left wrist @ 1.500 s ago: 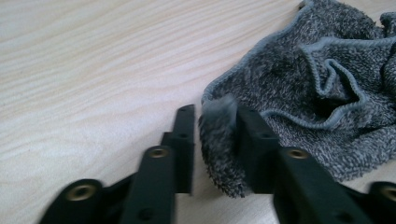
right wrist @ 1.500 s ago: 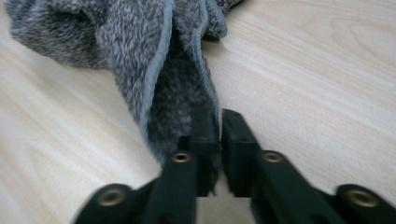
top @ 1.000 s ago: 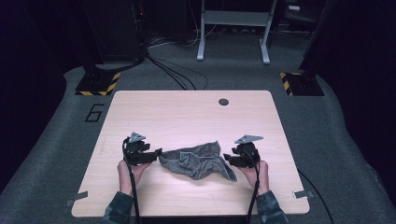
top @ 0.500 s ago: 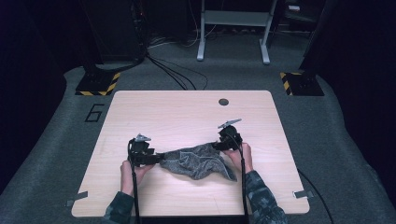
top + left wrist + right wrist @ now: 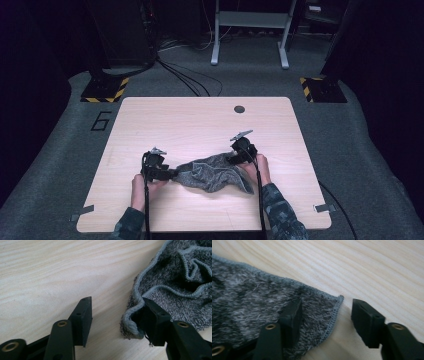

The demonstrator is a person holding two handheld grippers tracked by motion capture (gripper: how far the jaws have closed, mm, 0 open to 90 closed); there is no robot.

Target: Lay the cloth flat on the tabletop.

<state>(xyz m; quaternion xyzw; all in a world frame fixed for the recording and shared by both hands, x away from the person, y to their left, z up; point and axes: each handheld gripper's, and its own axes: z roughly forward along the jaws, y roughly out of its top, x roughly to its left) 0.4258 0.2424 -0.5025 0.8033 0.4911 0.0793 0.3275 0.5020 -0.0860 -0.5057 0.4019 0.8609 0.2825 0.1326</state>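
— Where do we see the towel (image 5: 215, 172) right now?

— It lies crumpled on the table (image 5: 200, 125), towards the near edge, stretched between our two tools. The left gripper (image 5: 167, 173) sits at its left end and the right gripper (image 5: 234, 159) at its far right corner.

— Are we holding it on the left?

— No. In the left gripper view the jaws stand wide apart; one jaw is tucked under a rolled hem of the towel (image 5: 175, 290), the other rests on bare wood.

— And on the right?

— Spread apart as well. In the right gripper view one jaw lies on top of the towel (image 5: 262, 297) near its corner, the other is over bare wood just beside the stitched edge.
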